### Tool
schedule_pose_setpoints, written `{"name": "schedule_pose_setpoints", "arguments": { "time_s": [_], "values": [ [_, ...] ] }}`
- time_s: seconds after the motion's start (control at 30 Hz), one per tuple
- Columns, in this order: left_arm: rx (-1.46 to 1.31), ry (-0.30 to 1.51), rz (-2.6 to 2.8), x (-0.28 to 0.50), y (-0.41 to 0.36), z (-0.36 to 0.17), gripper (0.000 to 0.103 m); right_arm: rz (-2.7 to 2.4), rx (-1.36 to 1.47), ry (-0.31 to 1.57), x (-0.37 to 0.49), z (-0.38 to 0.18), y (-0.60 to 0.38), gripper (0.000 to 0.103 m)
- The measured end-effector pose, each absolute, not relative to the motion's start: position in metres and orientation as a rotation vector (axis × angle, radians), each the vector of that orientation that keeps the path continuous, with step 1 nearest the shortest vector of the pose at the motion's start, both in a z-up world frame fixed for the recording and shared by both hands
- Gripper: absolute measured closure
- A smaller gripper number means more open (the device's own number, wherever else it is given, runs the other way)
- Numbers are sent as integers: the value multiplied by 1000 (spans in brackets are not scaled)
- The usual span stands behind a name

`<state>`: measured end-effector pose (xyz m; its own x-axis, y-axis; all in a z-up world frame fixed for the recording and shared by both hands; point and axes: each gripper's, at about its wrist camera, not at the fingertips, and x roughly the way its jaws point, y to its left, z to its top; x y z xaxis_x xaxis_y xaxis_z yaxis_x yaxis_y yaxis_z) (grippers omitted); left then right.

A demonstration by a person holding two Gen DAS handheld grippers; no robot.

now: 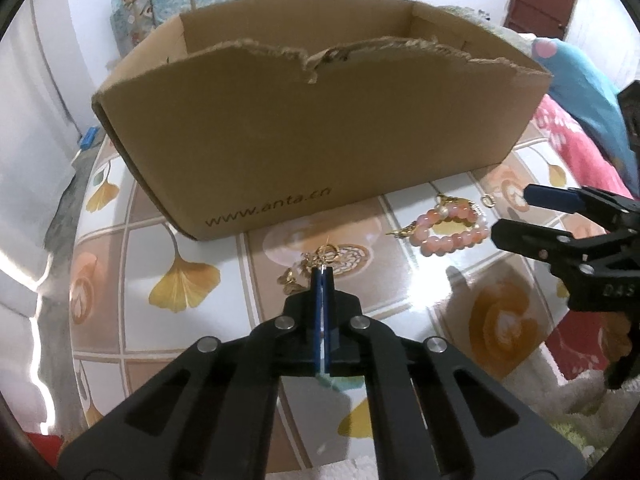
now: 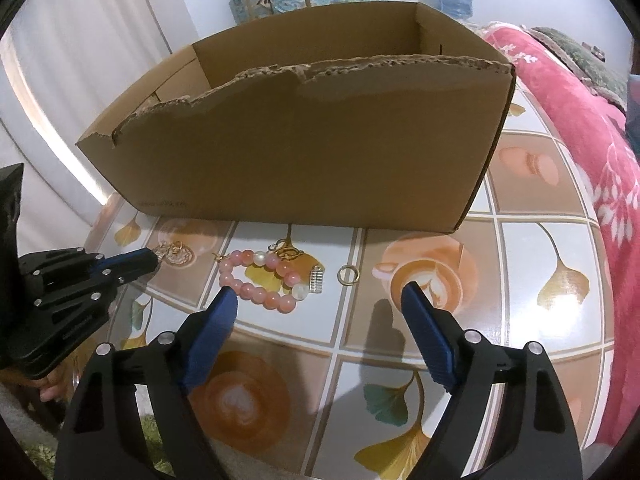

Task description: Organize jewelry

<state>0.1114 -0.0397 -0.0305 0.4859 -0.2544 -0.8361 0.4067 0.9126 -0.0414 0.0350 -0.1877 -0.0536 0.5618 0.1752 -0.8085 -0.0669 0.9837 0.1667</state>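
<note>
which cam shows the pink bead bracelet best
The right wrist view: the pink bead bracelet lies whole just ahead of the open right gripper. The left wrist view shows it smaller, off to the right near that gripper's fingertips.

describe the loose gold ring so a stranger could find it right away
Start at the cardboard box on the tiled table. In front of it lies a pink bead bracelet; just right of that, past a small clear charm, sits the gold ring, plain, alone, attached to nothing.
</note>
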Motion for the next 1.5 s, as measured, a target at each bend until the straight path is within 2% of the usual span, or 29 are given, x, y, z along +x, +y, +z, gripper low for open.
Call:
{"name": "schedule_pose_setpoints", "arguments": {
  "time_s": [0.27, 0.37, 0.53, 0.6, 0.63, 0.7, 0.8, 1.23, 1.5],
  "values": [
    [183, 907, -451, 98, -36, -14, 103, 148, 124, 965, 34, -54, -190, 25],
    [213, 904, -446, 98, -38, -15, 103, 149, 128, 965, 35, -53, -190, 30],
    [207, 918, -446, 102, -41, -19, 103, 152, 131, 974, 37, -53, -193, 50],
    [202, 928, -446, 102, -40, -23, 103, 142, 121, 983, 39, -54, -194, 65],
    [198, 934, -447, 102, -39, -24, 103, 141, 119, 985, 40, -54, -195, 69],
    [197, 941, -446, 103, -39, -26, 103, 150, 121, 986, 41, -54, -196, 82],
    [197, 949, -444, 104, -40, -29, 103, 156, 91, 980, 43, -55, -191, 90],
    [194, 972, -442, 106, -39, -35, 103, 163, -57, 974, 52, -63, -164, 91],
    [192, 973, -444, 105, -39, -36, 103, 189, -9, 987, 57, -63, -154, 91]
  ]
}}
